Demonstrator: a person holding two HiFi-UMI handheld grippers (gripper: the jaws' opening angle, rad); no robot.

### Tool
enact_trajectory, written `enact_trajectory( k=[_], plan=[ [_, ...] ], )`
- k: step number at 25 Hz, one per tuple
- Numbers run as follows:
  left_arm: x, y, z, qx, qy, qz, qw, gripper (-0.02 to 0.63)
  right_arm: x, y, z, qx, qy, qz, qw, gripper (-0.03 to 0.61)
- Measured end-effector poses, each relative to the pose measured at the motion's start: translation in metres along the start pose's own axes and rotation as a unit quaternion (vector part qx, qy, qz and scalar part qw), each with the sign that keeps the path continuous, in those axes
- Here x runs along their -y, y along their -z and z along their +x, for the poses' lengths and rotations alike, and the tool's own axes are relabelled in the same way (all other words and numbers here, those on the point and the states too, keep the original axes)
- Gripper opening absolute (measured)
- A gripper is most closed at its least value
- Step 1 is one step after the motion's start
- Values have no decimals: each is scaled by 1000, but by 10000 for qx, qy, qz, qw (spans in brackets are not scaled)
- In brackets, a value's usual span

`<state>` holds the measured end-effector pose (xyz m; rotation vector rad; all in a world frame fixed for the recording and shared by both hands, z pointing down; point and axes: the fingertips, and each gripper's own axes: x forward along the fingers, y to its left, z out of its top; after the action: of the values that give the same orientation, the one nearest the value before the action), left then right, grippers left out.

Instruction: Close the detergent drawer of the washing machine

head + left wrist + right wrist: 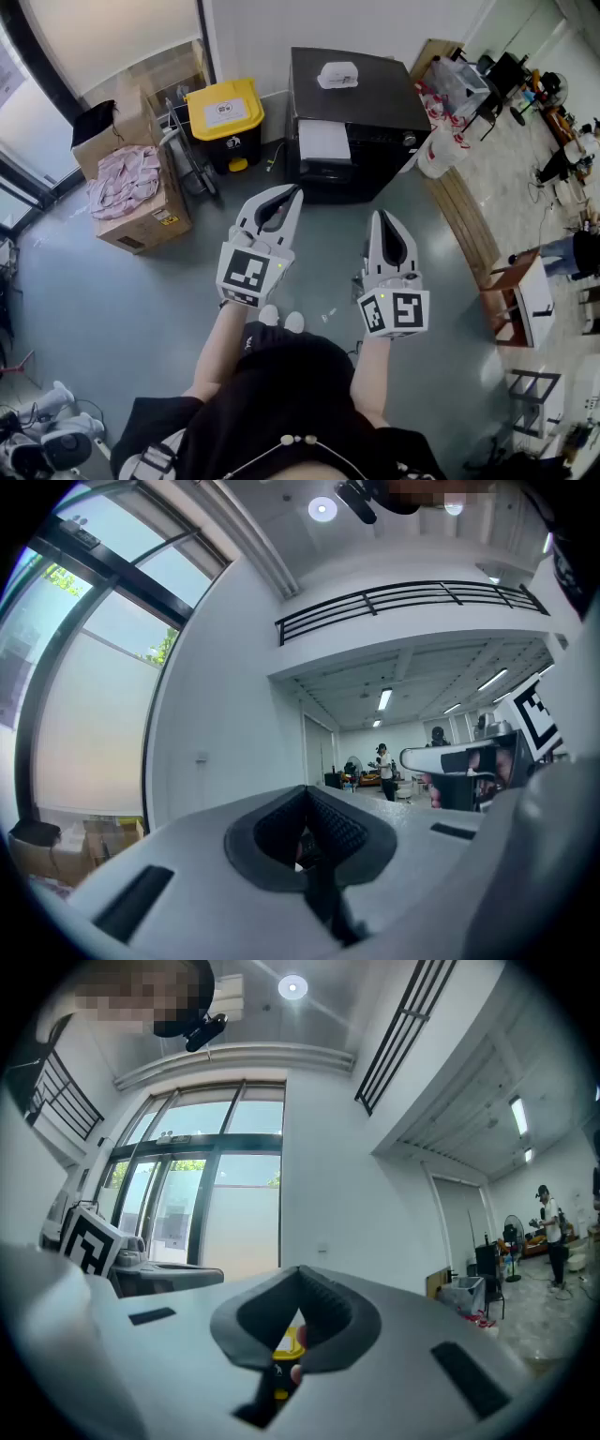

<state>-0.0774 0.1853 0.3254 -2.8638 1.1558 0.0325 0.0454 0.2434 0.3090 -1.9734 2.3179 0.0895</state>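
Observation:
A black washing machine (361,98) stands against the far wall in the head view. Its detergent drawer (323,142) sticks out at the front left, pale on top. A small white object (337,74) lies on the machine's lid. My left gripper (292,193) is shut and empty, its tip a short way in front of the drawer and not touching it. My right gripper (384,218) is also shut and empty, held farther back and to the right. In the gripper views both left gripper (306,795) and right gripper (300,1275) point level at the room, with the jaws together.
A yellow-lidded bin (225,116) and a hand trolley (188,150) stand left of the machine, with cardboard boxes (142,202) farther left. White bags (441,141), a wooden board (466,217) and small tables (525,302) line the right. A person (553,1234) stands far off.

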Motion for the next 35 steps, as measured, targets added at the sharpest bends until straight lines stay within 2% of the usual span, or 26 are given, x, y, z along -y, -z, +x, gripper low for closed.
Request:
enact_trajectory(
  k=[8, 17, 21, 25, 28, 30, 32, 34, 35],
  plan=[
    [-4, 0, 1, -12, 22, 102, 9999, 3, 1, 1, 3, 5, 55, -11, 10000, 2],
    [-4, 1, 4, -16, 72, -27, 10000, 4, 2, -2, 4, -4, 119, -30, 9999, 2],
    [-3, 3, 3, 80, 224, 45, 9997, 4, -5, 4, 5, -5, -290, 20, 9996, 2],
    [-7, 17, 3, -95, 626, 246, 9977, 8, 1, 26, 8, -386, -482, -439, 9971, 3],
    [-9, 26, 3, -42, 990, 247, 9948, 94, 10, 46, 9, -665, -437, -626, 9949, 3],
    [-9, 35, 4, -118, 1144, 373, 9927, 106, 13, 62, 10, -873, -470, -659, 9929, 3],
    [-13, 48, 8, -270, 1155, 532, 9915, 106, 14, 78, 11, -1102, -596, -691, 9897, 3],
    [-25, 61, 12, -344, 920, 576, 9935, 102, 15, 88, 13, -1238, -692, -618, 9880, 3],
    [-31, 67, 13, -319, 781, 517, 9951, 61, 16, 92, 13, -1264, -711, -533, 9880, 3]
  ],
)
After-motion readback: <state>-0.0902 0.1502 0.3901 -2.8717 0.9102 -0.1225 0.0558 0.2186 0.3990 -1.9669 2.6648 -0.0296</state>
